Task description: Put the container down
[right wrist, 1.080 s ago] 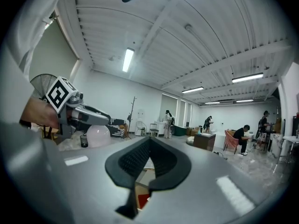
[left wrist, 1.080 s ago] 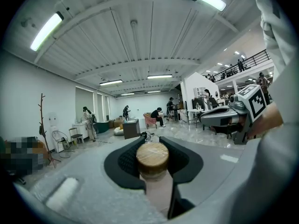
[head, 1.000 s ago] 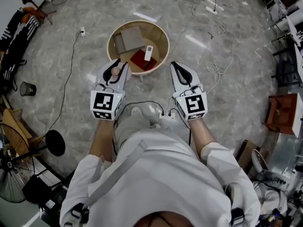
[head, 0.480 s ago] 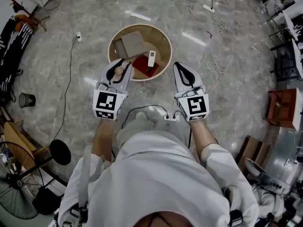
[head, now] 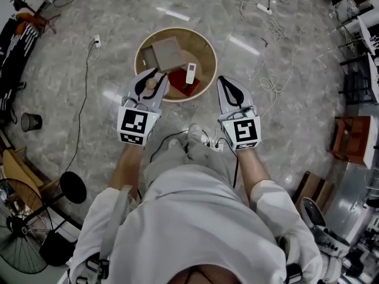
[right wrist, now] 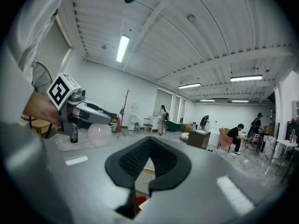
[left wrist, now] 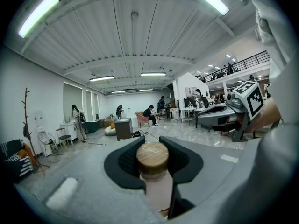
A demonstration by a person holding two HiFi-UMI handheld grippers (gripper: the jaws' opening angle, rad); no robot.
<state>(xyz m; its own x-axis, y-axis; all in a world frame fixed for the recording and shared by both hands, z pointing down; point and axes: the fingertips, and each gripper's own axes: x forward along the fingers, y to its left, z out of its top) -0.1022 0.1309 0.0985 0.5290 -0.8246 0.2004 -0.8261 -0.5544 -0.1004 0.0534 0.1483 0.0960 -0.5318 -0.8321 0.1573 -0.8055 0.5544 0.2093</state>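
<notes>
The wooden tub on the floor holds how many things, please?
3: a tan flat box at back left, a white bar at right, a red item in front. The left gripper covers part of the tub, so more may be hidden.

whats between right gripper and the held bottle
Head view: the round wooden tub's near side, a flat red item inside, separates the cork-capped pale bottle from the right hand-held gripper.

We count one container (left wrist: pixel 153 171), one tub (head: pixel 209 64) (three items (head: pixel 190 73) inside, possibly more), plus left gripper (head: pixel 153 78) and right gripper (head: pixel 228 86).
</notes>
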